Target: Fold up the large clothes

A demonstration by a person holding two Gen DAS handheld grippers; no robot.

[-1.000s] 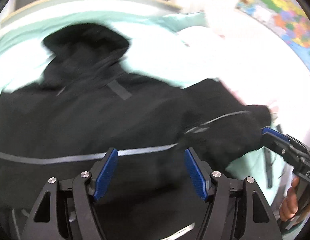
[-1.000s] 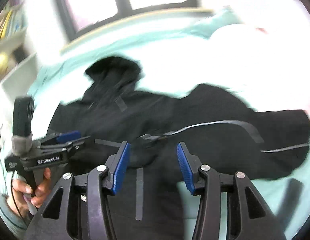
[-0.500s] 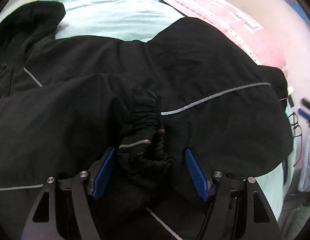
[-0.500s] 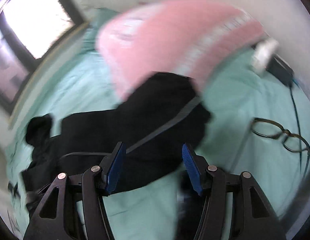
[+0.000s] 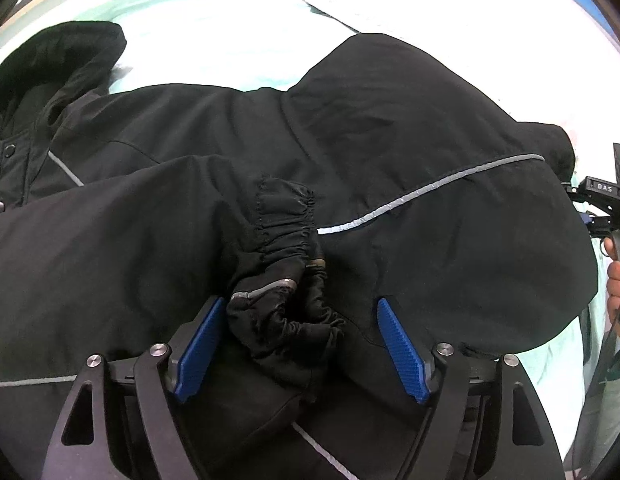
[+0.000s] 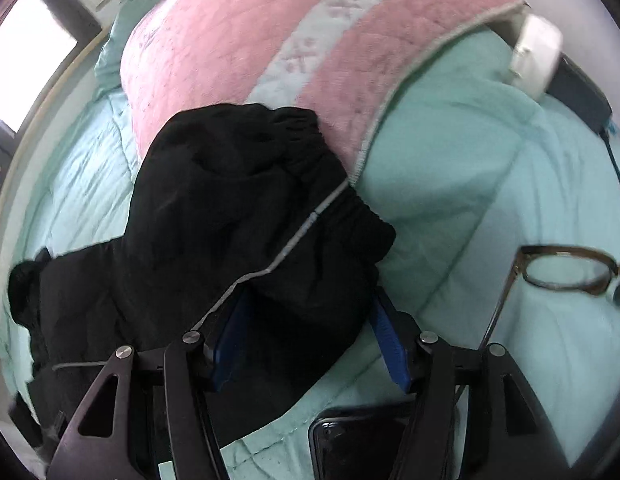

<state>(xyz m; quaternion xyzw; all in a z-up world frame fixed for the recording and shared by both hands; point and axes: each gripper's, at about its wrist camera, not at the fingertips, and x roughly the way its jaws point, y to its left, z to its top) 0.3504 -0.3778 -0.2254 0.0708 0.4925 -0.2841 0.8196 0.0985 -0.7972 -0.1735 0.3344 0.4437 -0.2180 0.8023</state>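
Jaws of the left gripper point(image 5: 300, 344) are opening: its blue pads stand wide on either side of the bunched elastic cuff point(image 5: 286, 304) of a folded-in sleeve, with a clear gap on the right pad's side. Only this left wrist view shows the black jacket point(image 5: 389, 128) spread across the pale green bedding point(image 5: 214, 44), its hood point(image 5: 54, 56) at far left, and, at the right edge, a hand point(image 5: 618, 280) on the other tool. The right wrist view shows the right gripper point(image 6: 310, 332) astride the jacket's other sleeve point(image 6: 250, 200); its pads are half buried in cloth, so whether they pinch it cannot be told. That view alone shows a pink quilt point(image 6: 270, 40), spectacles point(image 6: 565, 268) and a dark phone point(image 6: 357, 440) on the bedding.
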